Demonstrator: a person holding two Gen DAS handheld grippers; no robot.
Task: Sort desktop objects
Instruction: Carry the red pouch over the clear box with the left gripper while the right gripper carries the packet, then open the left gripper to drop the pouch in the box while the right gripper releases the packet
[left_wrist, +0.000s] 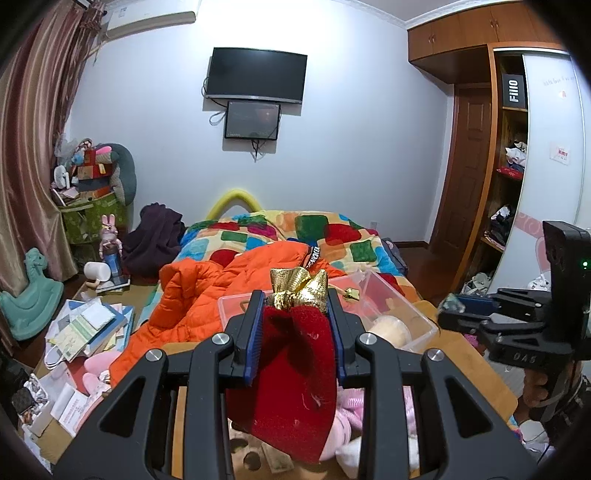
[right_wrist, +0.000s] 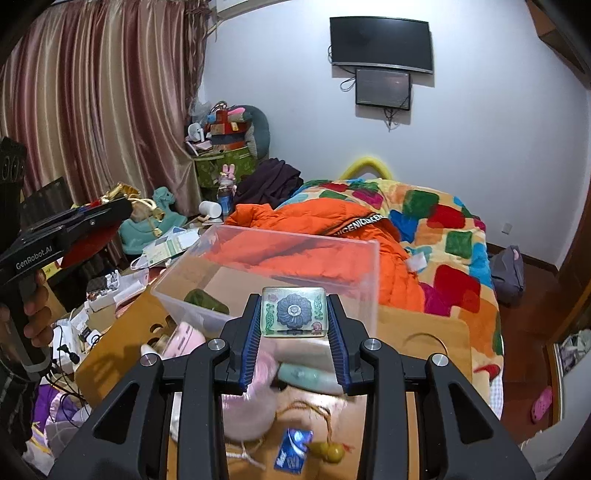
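My left gripper (left_wrist: 295, 317) is shut on a red velvet pouch (left_wrist: 295, 373) with a gold top, held above the wooden desk (left_wrist: 469, 354). My right gripper (right_wrist: 293, 314) is shut on a clear resin block (right_wrist: 293, 312) with a blue flower and green leaves inside, held in front of the clear plastic bin (right_wrist: 258, 258). The bin also shows in the left wrist view (left_wrist: 406, 295), with a pale round thing in it. The right gripper shows in the left wrist view (left_wrist: 454, 308) at the right. The left gripper shows in the right wrist view (right_wrist: 107, 210) at the left.
Below my grippers lie a pink plush toy (left_wrist: 347, 413), a pale green bar (right_wrist: 310, 376), a blue packet (right_wrist: 291, 450) and a gourd charm (right_wrist: 328, 450). An orange jacket (right_wrist: 325, 240) and patterned blanket (right_wrist: 443, 221) cover the bed behind. Papers and boxes (left_wrist: 88, 332) crowd the left side.
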